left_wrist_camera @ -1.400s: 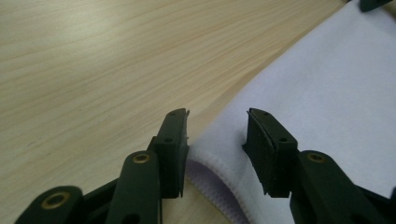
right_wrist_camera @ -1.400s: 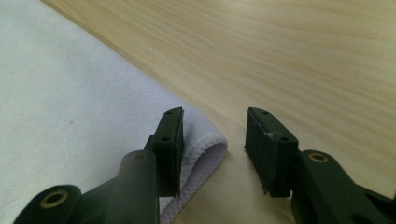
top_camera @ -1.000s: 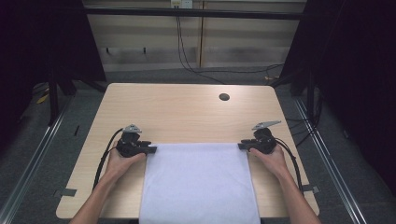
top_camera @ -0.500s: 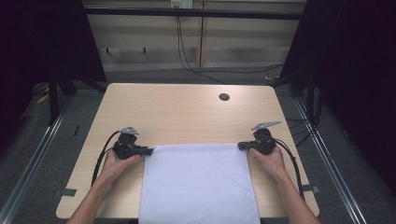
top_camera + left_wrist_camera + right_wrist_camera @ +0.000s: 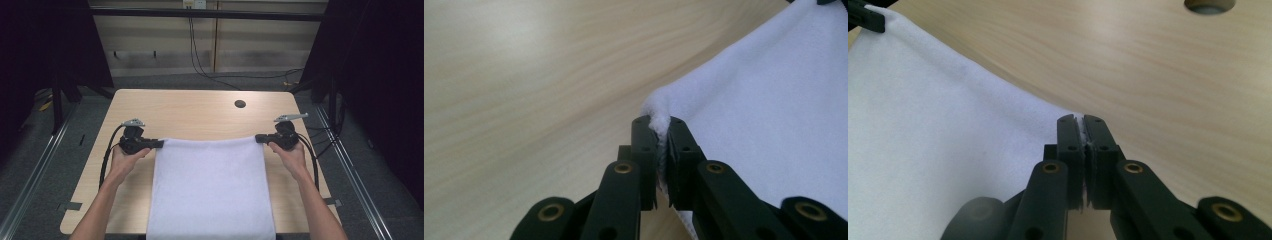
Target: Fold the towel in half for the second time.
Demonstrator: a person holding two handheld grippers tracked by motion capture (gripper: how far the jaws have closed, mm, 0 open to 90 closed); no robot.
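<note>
- Cloth: white, soft, rectangular fabric sheet [image 5: 210, 190] lies spread over the near half of the light wooden surface [image 5: 190, 112]; its near edge runs off the bottom of the high view.
- Left tool [image 5: 157, 144]: black jaws pinched tight on the cloth's far left corner; in the left gripper view a tuft of the white fabric [image 5: 659, 122] pokes up between the two pads.
- Right tool [image 5: 260, 138]: jaws likewise clamped on the far right corner, a thin line of fabric [image 5: 1081, 131] showing in the narrow slit between them.
- Far edge of the cloth is stretched between the two tools, sagging slightly in the middle, corners raised off the wood.
- Round dark hole [image 5: 240, 104] in the surface sits beyond the cloth, toward the right, well apart from it.
- Black cables trail from each tool back along the forearms.
</note>
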